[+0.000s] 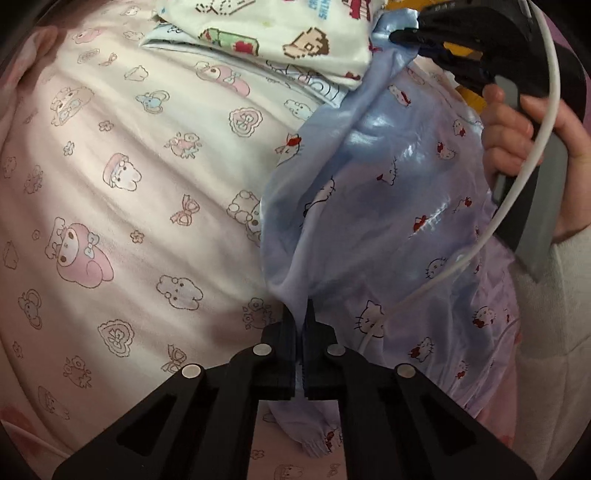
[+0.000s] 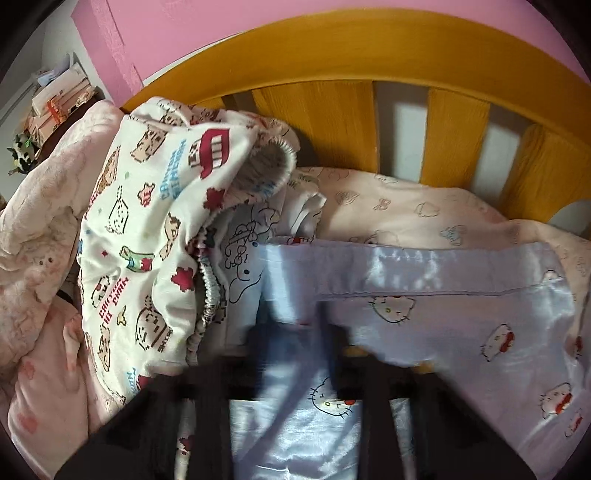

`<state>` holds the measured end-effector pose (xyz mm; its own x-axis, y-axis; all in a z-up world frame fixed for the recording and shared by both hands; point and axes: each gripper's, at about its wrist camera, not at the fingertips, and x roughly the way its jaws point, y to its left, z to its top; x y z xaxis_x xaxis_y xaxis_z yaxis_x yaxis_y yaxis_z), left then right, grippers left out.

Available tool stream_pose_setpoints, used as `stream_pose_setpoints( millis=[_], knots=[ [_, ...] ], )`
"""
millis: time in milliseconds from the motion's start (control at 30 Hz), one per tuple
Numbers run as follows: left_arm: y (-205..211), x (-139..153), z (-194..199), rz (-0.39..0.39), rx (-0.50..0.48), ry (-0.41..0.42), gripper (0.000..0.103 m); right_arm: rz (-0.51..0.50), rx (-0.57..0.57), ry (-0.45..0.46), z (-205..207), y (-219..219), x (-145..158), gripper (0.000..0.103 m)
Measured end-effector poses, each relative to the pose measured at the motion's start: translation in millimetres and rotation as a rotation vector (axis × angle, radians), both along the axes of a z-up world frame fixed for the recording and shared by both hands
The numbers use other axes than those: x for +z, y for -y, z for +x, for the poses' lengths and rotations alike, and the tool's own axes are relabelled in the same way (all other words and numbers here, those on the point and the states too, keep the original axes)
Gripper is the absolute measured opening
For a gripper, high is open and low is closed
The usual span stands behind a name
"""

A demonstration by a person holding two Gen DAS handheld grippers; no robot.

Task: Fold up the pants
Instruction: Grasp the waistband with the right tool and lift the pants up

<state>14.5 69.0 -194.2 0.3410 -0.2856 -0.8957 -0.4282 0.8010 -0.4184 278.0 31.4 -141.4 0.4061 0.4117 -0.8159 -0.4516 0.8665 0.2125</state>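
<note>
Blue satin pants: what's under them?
The blue satin pants lie on a pink cartoon-print bedsheet, which shows all around them. The white printed garment sits beside them. Anything else underneath is covered.

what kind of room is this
Most likely a child's bedroom: the work happens on a bed with a pink cartoon-print sheet, a wooden slatted headboard stands behind it against a pink wall, and cartoon-print clothes lie around.

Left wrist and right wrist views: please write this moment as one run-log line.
step: grasp for fold | left gripper: shut on shiny lilac satin cat-print pants | right gripper: shut on pants edge | surface: pink printed bedsheet
</note>
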Motion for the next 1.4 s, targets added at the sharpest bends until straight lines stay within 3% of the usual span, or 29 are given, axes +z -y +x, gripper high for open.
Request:
stream_pose_setpoints(
  millis=[167, 567, 900, 1167, 1400],
  knots=[
    [5, 33, -4, 0.051, -0.061, 0.128, 0.001, -0.019, 0.019, 0.116, -21, 7, 32, 0.004],
    [61, 143, -31, 0.210, -0.293, 0.448, 0.001, -0.035, -0.100, 0.366, -83, 101, 178, 0.004],
    [113, 186, -68, 0.176, -0.428, 0.552, 0.001, -0.026, -0.297, 0.494, -162, 208, 272, 0.004],
    [172, 203, -75, 0.125, -0.580, 0.585, 0.001, -0.047, -0.432, 0.534, -198, 286, 303, 0.004],
    [221, 180, -62, 0.100, -0.687, 0.528, 0.001, -0.121, -0.501, 0.468, -181, 351, 286, 0.004]
  ],
)
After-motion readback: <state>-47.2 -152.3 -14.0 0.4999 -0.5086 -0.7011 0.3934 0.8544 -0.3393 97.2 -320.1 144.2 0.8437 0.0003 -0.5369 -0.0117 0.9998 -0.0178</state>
